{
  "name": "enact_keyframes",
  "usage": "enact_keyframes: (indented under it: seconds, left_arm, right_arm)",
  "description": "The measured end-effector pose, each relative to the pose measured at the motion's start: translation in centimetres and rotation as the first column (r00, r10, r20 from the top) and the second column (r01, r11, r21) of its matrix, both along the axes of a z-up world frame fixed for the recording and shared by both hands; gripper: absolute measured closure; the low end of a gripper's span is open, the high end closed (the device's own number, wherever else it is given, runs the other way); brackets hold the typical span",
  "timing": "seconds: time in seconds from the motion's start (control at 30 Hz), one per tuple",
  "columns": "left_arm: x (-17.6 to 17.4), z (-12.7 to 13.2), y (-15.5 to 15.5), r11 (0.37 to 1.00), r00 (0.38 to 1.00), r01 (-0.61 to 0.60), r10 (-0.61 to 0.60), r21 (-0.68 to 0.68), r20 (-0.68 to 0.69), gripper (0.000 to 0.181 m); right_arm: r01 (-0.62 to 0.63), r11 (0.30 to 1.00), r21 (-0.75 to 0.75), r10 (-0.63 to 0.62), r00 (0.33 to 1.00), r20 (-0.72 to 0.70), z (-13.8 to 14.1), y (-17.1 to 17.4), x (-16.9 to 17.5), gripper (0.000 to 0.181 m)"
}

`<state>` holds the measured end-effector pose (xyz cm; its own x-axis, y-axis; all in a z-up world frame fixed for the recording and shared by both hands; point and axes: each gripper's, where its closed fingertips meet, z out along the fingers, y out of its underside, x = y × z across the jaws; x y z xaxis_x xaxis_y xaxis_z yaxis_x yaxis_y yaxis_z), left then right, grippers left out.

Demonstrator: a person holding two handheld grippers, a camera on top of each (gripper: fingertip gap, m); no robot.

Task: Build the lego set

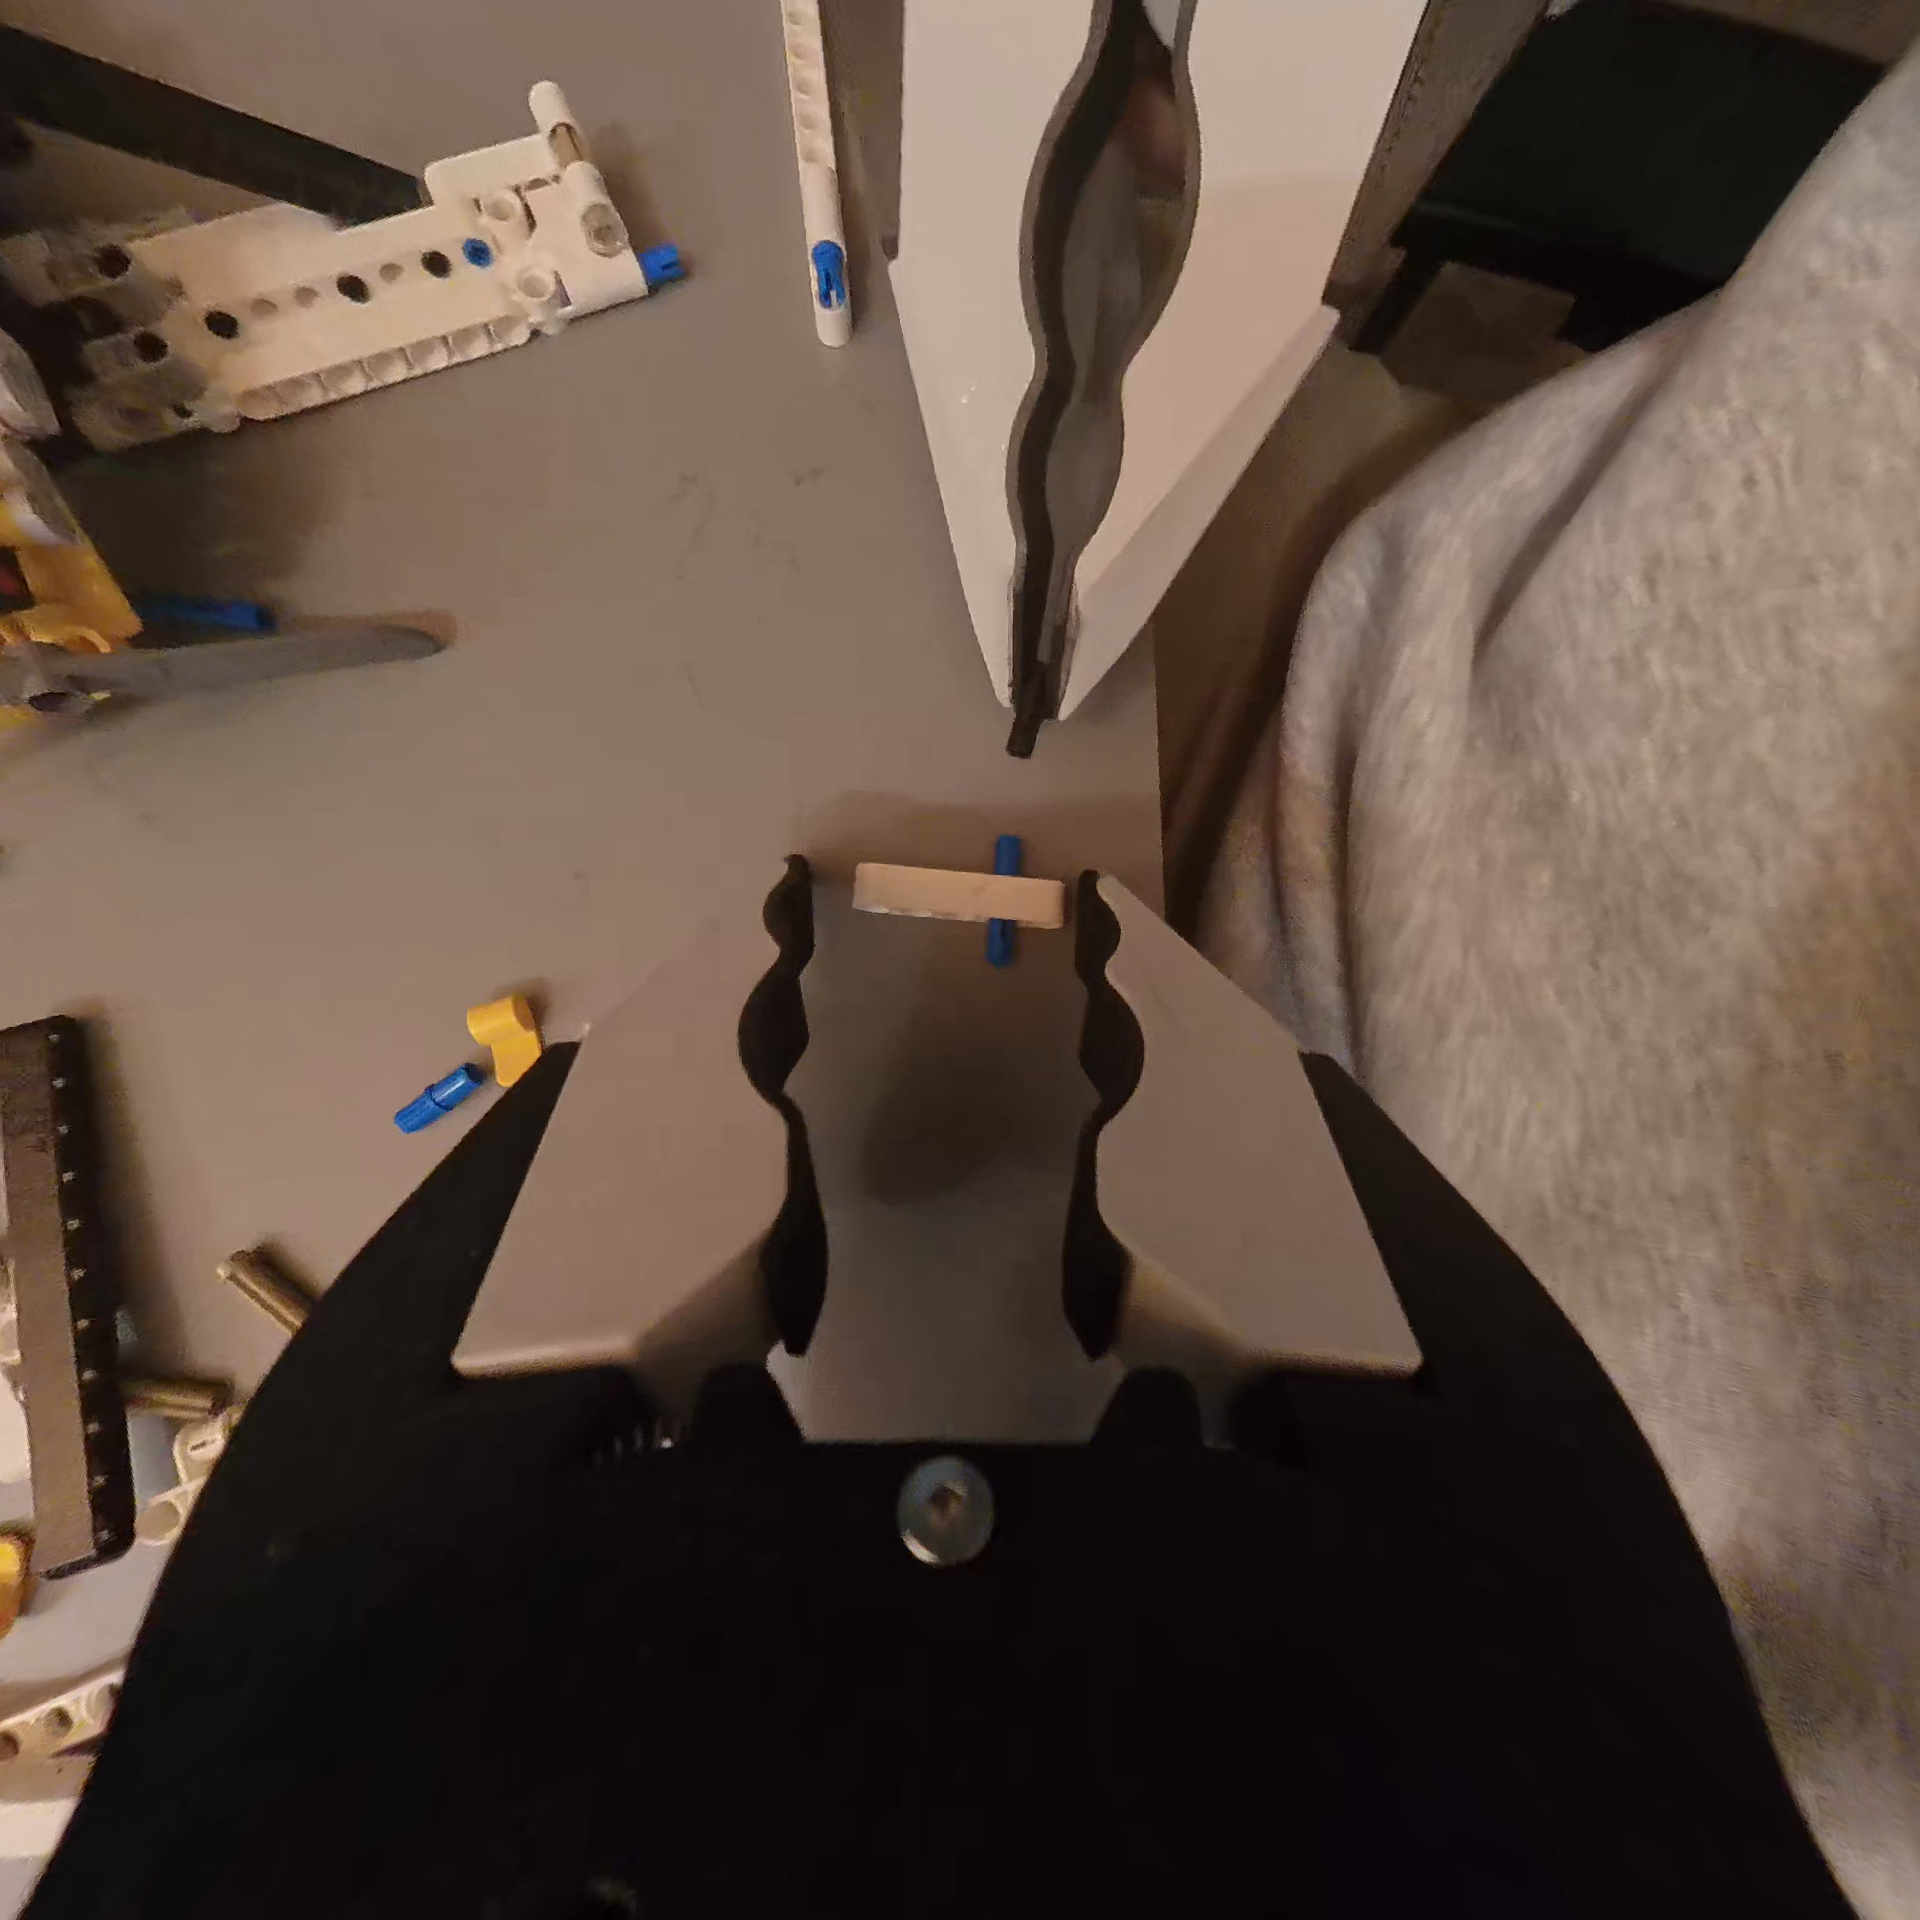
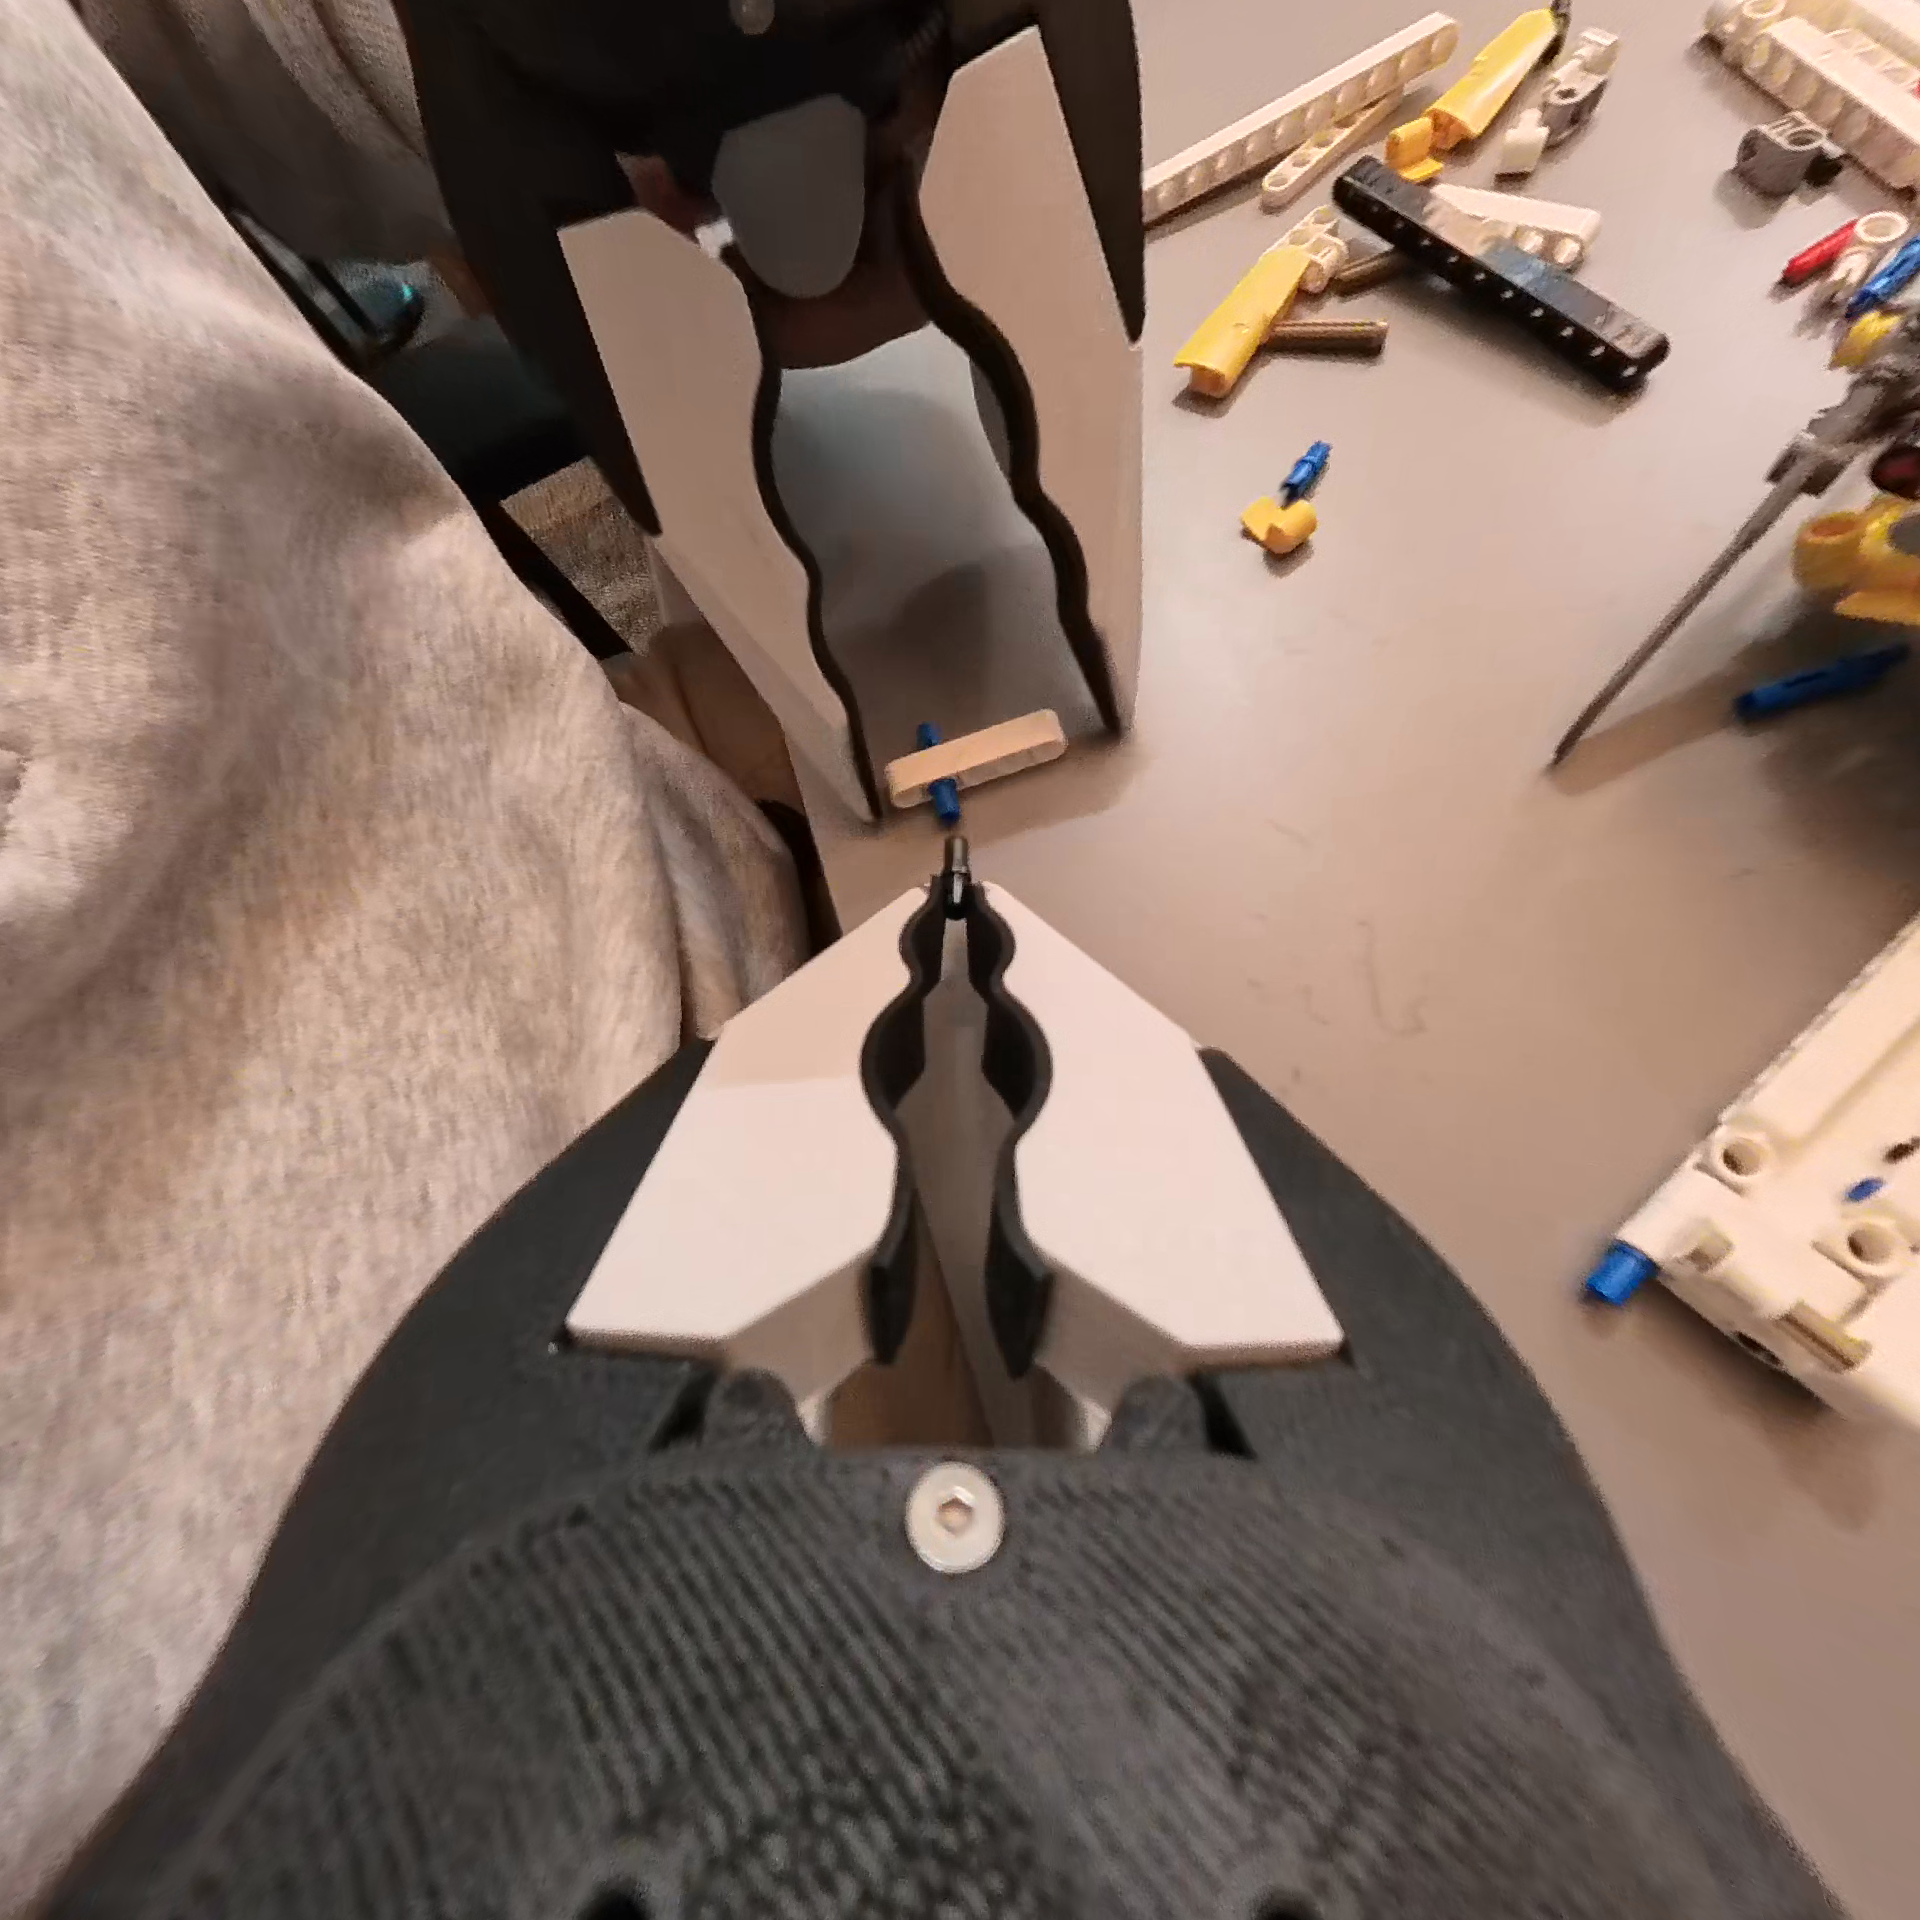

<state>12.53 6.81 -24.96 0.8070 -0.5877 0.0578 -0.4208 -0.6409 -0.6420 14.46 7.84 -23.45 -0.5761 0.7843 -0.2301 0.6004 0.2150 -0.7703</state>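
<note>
A short beige beam (image 1: 935, 896) with a blue pin (image 1: 1003, 935) through one end lies on the grey table (image 1: 623, 727). My left gripper (image 1: 940, 883) is open, with the beam between its fingertips, close to one pad. My right gripper (image 2: 956, 906) is shut on a small black pin (image 2: 955, 860) that sticks out of its tips. The pin points at the beam (image 2: 997, 753) from a short gap away. In the left wrist view the right gripper (image 1: 1034, 696) comes down from the top with the black pin (image 1: 1021, 736). In the right wrist view the left gripper (image 2: 987, 758) straddles the beam.
A white assembly (image 1: 395, 291) lies at the far left and also shows in the right wrist view (image 2: 1818, 1195). A long white beam (image 1: 821, 177), a yellow piece (image 1: 504, 1034), a loose blue pin (image 1: 436, 1101) and a black beam (image 2: 1496, 270) lie around. A person's grey clothing (image 1: 1610, 831) borders the table edge. The grippers are tip to tip, or close to it. The yellow piece (image 1: 504, 1034) is about 6 cm from my left fingertips. Seen from the right wrist view (image 2: 1279, 518) as well.
</note>
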Motion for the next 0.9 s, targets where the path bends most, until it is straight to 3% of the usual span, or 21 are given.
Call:
enact_keyframes:
  seconds: [0.1,0.27,0.47,0.9]
  left_arm:
    - [0.1,0.0,-0.2,1.000,1.000,0.002,-0.002,0.029,0.008,0.141]
    - [0.7,0.1,-0.9,0.999,0.995,-0.013,0.008,0.048,0.103,0.140]
    - [0.6,0.0,-1.2,0.995,1.000,-0.014,0.012,0.102,0.013,0.139]
    - [0.8,0.0,-1.4,0.995,1.000,0.001,-0.002,0.098,0.018,0.138]
  right_arm:
    - [-0.020,1.000,0.009,0.020,1.000,0.003,-0.1,-0.2,-0.2,0.178]
    - [-0.054,0.997,0.057,0.054,0.999,-0.003,-0.4,-0.2,-1.2,0.178]
    - [-0.157,0.987,0.036,0.155,0.987,0.053,-1.0,-1.8,-1.1,0.179]
    - [-0.257,0.966,0.029,0.252,0.961,0.117,-1.0,-2.3,-1.0,0.179]
